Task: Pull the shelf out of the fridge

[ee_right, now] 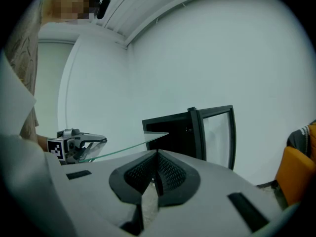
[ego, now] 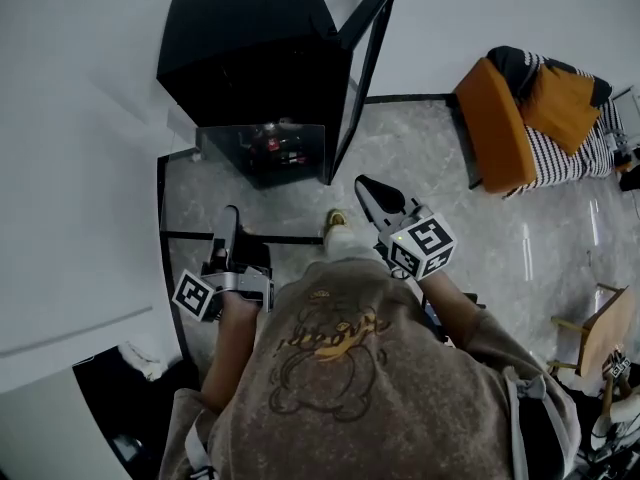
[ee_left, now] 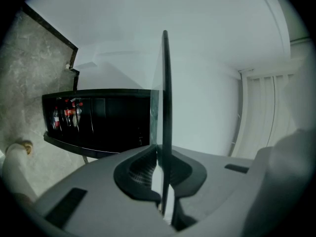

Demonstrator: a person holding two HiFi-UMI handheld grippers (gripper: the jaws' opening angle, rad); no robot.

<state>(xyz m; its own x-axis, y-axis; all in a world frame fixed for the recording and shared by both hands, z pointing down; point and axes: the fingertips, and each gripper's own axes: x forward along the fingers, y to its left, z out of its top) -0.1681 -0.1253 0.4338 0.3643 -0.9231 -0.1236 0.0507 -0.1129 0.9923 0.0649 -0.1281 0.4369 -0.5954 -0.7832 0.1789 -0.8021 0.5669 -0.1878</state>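
A black mini fridge (ego: 250,43) stands against the wall with its glass door (ego: 365,58) swung open. The clear glass shelf (ego: 262,153) hangs level in the air in front of it, outside the cabinet. My left gripper (ego: 228,230) is shut on the shelf's near edge. In the left gripper view the shelf (ee_left: 165,83) runs edge-on between the pads of the gripper (ee_left: 160,152). My right gripper (ego: 375,200) is shut on nothing, right of the shelf and apart from it. The right gripper view shows its own jaws (ee_right: 157,157), the left gripper (ee_right: 74,144), the shelf (ee_right: 123,144) and the fridge (ee_right: 173,132).
Bottles with red caps (ee_left: 66,115) stand inside the fridge. The person's foot (ego: 337,220) is on the marble floor between the grippers. An orange seat with cushions (ego: 500,118) stands at the right, and a wooden chair (ego: 610,328) at the lower right. White wall closes the left side.
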